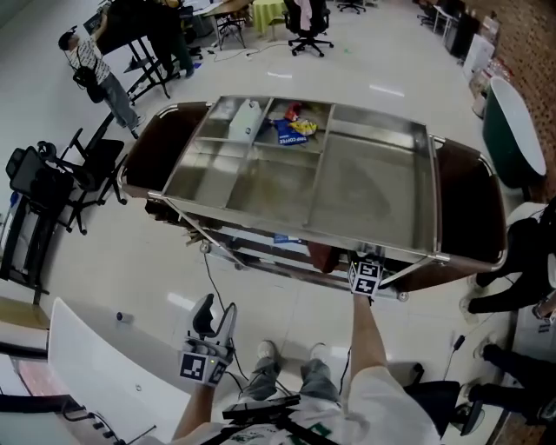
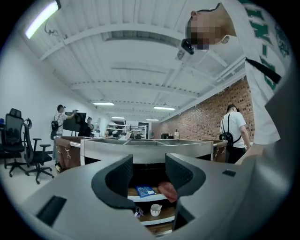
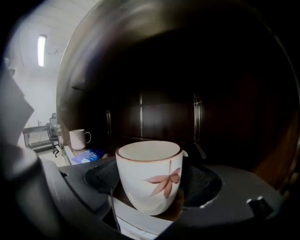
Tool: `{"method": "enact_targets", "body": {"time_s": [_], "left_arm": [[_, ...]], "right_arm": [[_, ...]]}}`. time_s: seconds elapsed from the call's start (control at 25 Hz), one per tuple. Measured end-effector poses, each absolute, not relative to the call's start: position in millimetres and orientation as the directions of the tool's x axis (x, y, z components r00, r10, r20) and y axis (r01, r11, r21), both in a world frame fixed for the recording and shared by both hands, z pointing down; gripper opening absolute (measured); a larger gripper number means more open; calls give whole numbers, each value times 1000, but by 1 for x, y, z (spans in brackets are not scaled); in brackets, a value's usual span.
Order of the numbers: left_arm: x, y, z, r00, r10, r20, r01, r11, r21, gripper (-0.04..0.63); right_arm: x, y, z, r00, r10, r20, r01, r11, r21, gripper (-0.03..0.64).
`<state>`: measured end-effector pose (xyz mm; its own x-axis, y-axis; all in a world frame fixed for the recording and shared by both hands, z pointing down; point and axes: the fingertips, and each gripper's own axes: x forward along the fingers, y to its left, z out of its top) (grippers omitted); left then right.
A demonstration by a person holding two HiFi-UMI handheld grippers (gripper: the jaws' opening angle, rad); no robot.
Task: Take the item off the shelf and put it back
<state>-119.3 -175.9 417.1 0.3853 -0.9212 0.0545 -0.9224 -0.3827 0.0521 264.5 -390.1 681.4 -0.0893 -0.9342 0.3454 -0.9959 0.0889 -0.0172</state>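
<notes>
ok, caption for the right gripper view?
Right hand-held gripper shut on a leaf-print cup inside the dark shelf.

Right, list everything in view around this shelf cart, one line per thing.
steel-topped cart: one, silver top with dark brown ends, mid-floor
dark wooden shelf: one, brown, under the cart top
leaf-painted ceramic cup: one, white with a reddish leaf, inside the shelf, gripped
plain ceramic mug: one, white, left of that cup
flat packet: one, blue, beside the mug
reddish lump: one, right of the packet, kind unclear
plastic jug: one, white, back top compartment
coffee packet: one, blue, compartment right of the jug
swivel office chairs: at least two, black, beyond the cart
left gripper: grey, open, empty
right gripper: grey, shut on the cup
</notes>
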Motion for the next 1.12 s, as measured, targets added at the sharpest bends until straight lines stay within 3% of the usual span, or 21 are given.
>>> {"method": "enact_targets", "body": {"time_s": [0.28, 0.32, 0.36, 0.52, 0.64, 0.84, 1.12], "left_arm": [[-115, -176, 427, 398, -916, 50, -918, -397, 24, 218], [-112, -176, 427, 405, -913, 47, -914, -404, 26, 218], [-107, -176, 425, 414, -909, 47, -910, -413, 37, 218], [-96, -180, 424, 453, -890, 43, -891, -451, 57, 218], [-80, -181, 414, 494, -868, 35, -868, -492, 68, 218], [-78, -188, 415, 531, -847, -21, -847, -531, 37, 218], [-70, -178, 372, 576, -812, -90, -810, -582, 73, 221]], "right_arm": [[279, -387, 701, -22, -934, 358, -999, 9, -40, 417], [279, -384, 701, -9, -924, 382, -1000, -1, -26, 502], [279, -379, 702, -2, -919, 395, -1000, -10, -28, 531], [270, -341, 687, -7, -930, 367, -995, -29, -92, 531], [244, -297, 660, -60, -935, 350, -997, 43, -58, 529], [185, -232, 577, -203, -956, 211, -979, 206, -9, 528], [146, -159, 428, -288, -956, -48, -958, 288, -5, 485]]}}
